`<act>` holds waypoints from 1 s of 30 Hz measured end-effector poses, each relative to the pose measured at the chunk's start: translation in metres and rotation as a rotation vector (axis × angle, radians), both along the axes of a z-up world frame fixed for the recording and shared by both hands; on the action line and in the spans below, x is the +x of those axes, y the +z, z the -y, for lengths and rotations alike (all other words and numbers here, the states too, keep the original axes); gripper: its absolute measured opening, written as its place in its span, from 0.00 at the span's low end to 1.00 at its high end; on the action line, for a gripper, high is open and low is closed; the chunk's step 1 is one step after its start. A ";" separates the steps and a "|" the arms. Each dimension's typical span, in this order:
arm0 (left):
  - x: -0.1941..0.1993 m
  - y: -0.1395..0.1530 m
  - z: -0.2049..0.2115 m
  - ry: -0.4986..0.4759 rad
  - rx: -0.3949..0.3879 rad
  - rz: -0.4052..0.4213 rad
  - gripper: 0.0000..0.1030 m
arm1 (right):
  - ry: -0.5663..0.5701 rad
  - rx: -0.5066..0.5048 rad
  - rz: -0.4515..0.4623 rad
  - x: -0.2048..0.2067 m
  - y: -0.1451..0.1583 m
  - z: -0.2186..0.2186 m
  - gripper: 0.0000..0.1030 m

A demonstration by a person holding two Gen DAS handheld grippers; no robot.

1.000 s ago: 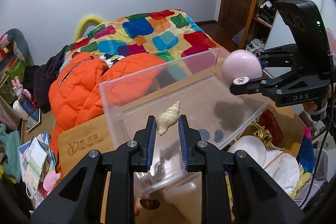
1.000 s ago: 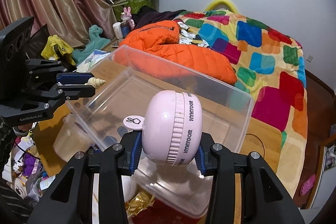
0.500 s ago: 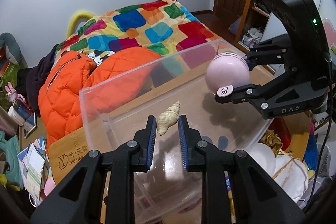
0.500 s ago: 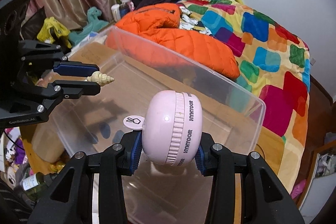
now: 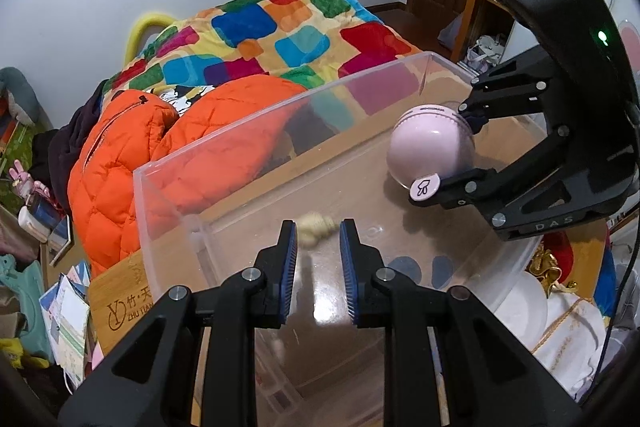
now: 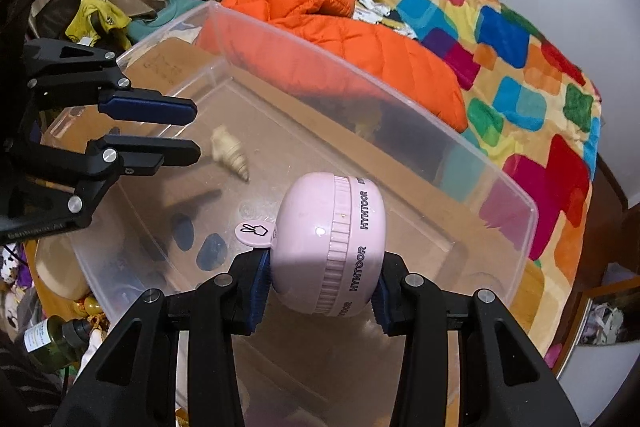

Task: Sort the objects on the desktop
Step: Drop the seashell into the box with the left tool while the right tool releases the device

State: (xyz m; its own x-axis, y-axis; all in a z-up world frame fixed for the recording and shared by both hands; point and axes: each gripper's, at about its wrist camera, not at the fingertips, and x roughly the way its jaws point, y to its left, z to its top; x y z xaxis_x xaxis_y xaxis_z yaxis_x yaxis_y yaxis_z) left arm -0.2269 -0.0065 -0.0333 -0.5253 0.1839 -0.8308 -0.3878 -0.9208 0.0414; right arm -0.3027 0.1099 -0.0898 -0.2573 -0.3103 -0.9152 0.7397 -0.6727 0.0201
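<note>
Shell (image 6: 230, 154) in bin (image 6: 360, 75), tip toward right gripper (image 6: 320, 281).

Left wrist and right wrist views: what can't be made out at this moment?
- Shell: blurred in the left wrist view; whether it has landed on the clear bin floor is unclear.
- Pink device: far side hidden, right wrist view.
- Dark blobs seen through the bin: unidentifiable.
- Bottle: label too small.

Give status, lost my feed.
Left gripper open, shell dropped in clear bin. Right gripper shut on pink ball over bin. Nothing blocking.
</note>
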 end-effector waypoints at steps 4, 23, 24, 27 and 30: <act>0.001 0.000 0.000 -0.005 0.001 -0.006 0.20 | -0.002 0.009 0.016 -0.002 -0.002 0.001 0.37; 0.005 0.005 0.004 0.008 0.025 -0.011 0.29 | -0.043 0.080 0.014 -0.004 -0.001 0.003 0.43; 0.006 0.005 0.004 0.010 0.025 -0.013 0.30 | -0.046 0.082 0.008 -0.003 0.000 0.003 0.47; 0.007 0.007 0.006 0.011 0.026 -0.019 0.31 | -0.051 0.080 -0.013 -0.002 0.005 0.002 0.52; 0.009 0.009 0.008 0.013 0.028 -0.023 0.31 | -0.051 0.084 -0.030 0.001 0.010 0.002 0.53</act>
State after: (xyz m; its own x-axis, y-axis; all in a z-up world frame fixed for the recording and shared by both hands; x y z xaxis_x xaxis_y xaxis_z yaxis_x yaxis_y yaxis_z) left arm -0.2179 -0.0140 -0.0247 -0.5467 0.2003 -0.8130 -0.3754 -0.9265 0.0241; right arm -0.3016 0.1075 -0.0795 -0.2984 -0.2187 -0.9290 0.7041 -0.7076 -0.0596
